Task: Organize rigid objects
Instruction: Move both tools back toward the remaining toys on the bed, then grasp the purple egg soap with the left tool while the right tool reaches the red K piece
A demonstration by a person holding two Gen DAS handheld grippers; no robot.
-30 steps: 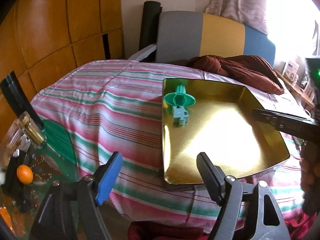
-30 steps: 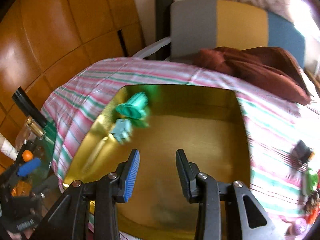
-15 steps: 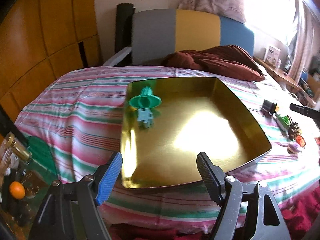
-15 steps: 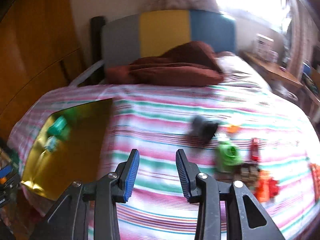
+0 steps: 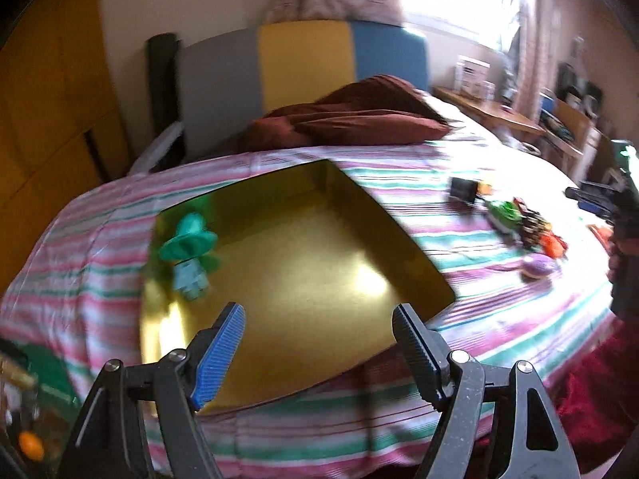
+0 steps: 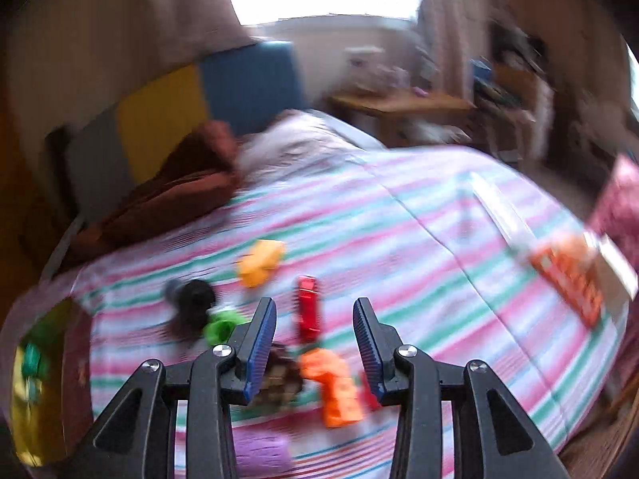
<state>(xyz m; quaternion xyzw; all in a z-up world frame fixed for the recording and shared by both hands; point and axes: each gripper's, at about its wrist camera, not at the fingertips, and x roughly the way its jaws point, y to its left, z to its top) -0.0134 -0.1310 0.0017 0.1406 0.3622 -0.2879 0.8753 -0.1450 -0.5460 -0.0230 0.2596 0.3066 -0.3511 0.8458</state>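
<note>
Blue ribbed pads line the fingers of both tools, and both pairs stand spread with nothing between them. The right gripper has swung away from the gold tray, which it faced a second ago, and now hovers over the scattered pieces on the right half of the striped bedspread. Nearest its fingers lie an orange block and a brown piece, with a purple piece at the near edge. A little farther sit a red car, a green ring and a black cylinder, then a yellow-orange piece.

The left gripper has moved rightward, so the tray now sits in front of its fingers rather than off to the right. Inside, at the tray's far left corner, rest a teal funnel shape and a pale blue block, touching. Beyond, a maroon blanket lies by the headboard. Both views are motion-blurred.
</note>
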